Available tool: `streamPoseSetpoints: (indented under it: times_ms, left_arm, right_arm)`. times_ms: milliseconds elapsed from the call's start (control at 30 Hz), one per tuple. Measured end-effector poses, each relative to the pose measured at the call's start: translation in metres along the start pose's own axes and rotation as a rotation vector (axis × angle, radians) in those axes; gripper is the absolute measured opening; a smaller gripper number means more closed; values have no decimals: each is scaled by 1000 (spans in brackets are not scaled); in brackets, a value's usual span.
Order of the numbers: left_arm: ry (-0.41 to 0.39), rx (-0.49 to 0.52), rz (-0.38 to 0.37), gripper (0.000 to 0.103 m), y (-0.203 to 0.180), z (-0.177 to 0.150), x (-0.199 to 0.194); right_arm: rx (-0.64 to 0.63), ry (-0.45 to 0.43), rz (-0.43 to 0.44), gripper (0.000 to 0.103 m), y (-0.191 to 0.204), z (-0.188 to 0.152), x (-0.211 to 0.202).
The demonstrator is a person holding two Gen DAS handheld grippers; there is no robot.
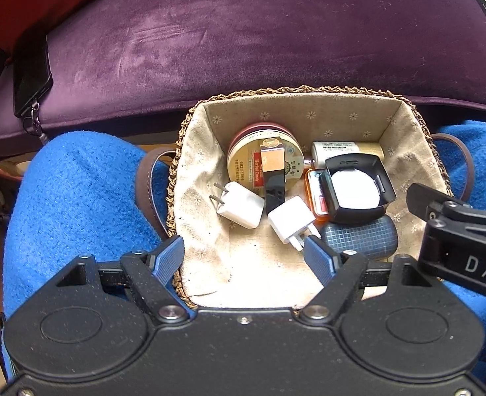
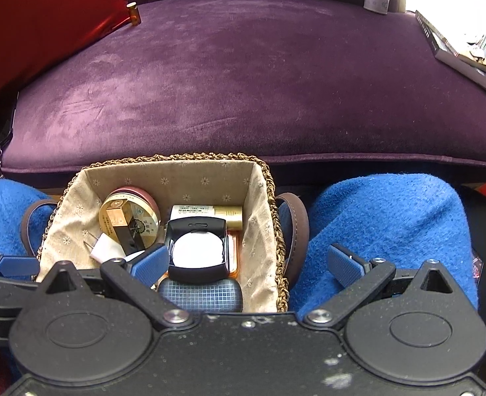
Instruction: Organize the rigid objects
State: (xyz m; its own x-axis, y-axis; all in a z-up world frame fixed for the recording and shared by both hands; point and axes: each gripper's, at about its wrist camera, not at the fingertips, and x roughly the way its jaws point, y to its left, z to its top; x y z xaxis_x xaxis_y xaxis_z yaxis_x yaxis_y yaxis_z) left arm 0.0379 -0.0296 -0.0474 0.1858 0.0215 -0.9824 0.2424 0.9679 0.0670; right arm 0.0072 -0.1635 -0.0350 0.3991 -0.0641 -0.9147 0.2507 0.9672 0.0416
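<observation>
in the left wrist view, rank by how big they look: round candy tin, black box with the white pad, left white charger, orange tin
Largest to smallest as they look:
1. round candy tin and black box with the white pad: too alike to rank
2. left white charger
3. orange tin: mostly hidden under the black box, so its true size is unsure

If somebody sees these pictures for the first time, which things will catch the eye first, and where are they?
First comes the woven basket with a cloth lining, sitting between two bright blue blanket mounds. It is full of small things: a round gold tin at the back left, two white chargers in front of it, and a black box on the right. Behind the basket spreads a wide purple cushion.
</observation>
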Motion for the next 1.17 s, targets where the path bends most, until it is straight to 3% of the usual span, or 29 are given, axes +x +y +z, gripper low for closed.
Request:
streamPoseSetpoints:
  times_ms: [600,1167]
  left_arm:
    - [74,-14,36,79,-7,7,8]
    - [119,-26,20,79,-7,10,20]
  right_arm:
    - [64,54,18,102,-15,7,14]
    - [76,102,25,103,-17,10,28]
